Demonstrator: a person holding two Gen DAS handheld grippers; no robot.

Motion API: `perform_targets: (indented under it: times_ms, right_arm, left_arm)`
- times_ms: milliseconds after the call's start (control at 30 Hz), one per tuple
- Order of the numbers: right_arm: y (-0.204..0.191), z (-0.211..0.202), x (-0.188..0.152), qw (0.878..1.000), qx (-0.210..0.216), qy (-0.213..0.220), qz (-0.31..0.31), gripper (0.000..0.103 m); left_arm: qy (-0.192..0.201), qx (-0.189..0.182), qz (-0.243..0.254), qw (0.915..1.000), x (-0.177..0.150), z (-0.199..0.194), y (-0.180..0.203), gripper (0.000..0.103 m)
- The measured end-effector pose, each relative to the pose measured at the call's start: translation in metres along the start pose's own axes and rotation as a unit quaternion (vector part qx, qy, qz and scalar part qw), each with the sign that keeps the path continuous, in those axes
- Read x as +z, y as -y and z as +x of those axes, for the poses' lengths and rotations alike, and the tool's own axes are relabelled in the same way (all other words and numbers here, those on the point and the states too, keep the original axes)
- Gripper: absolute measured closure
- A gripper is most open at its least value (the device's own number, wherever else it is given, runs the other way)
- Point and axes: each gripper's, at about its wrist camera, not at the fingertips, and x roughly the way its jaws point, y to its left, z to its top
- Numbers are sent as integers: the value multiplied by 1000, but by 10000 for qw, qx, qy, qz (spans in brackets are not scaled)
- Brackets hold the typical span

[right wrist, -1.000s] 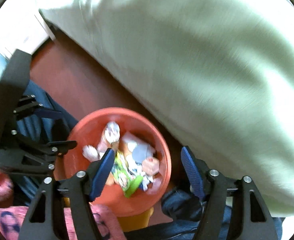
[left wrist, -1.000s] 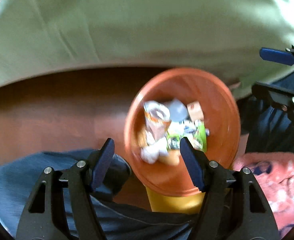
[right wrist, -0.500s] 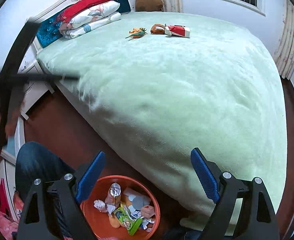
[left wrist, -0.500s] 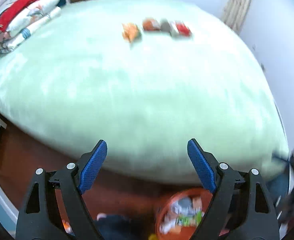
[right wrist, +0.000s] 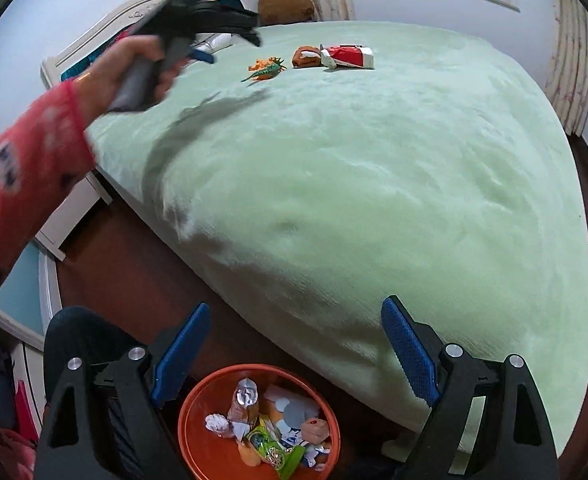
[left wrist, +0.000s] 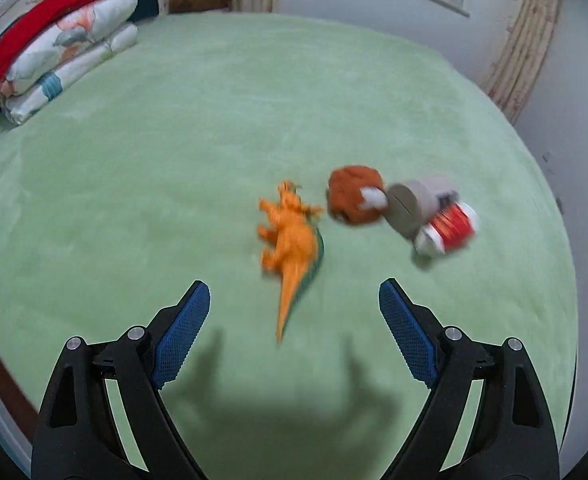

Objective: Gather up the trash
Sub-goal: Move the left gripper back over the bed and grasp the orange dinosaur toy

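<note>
Trash on the bed (left wrist: 174,152), the red-and-white wrapper (left wrist: 449,228) ahead and right of the left gripper (left wrist: 294,304) whose empty fingers are opening, wants a square approach past the orange dinosaur (left wrist: 292,240), while the right gripper (right wrist: 294,336) waits empty, fingers spread, over the orange bin (right wrist: 190,432).

Even, fairly bright indoor light from above. Left hand-held gripper (left wrist: 294,312) casts a soft dark shadow on the bed (left wrist: 174,152) just below it. Toy dinosaur (left wrist: 292,240) and wrappers smeared by motion blur. Heavy fisheye bending, black vignette at corners. No glare.
</note>
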Motion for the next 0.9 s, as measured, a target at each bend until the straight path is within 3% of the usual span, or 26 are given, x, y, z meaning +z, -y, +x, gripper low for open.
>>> perform_targets:
  times_ms: [167,333,400,433,467,667,900]
  right_arm:
    - [-1,2,3,10000,19,-7,-38,17]
    - [0,4,7,10000,48,-35,-51,17]
    - [1,3,10,10000,73,-9,-31,17]
    - [1,3,11,10000,82,2,-30,17]
    - [1,3,13,10000,88,17,-36,17]
    - [-1,4,23,9999,95,84,-58,17]
    - [2,3,52,9994,-24,328,-100,16]
  left_arm:
    - [-292,286,-27,9992,25,50,5,18]
    - [-622,306,-183,9974,30,84,-3,19]
    - [-586,370,-161,9975,29,87,-4,27]
    - [-535,435,-195,9974,27,86,-6,45]
    - [-518,400,-230,9976,27,85,-5,52]
    - [-386,264,-36,9989,12,60,-4,52]
    - [-64,161,288,9994,-27,-3,-11,52]
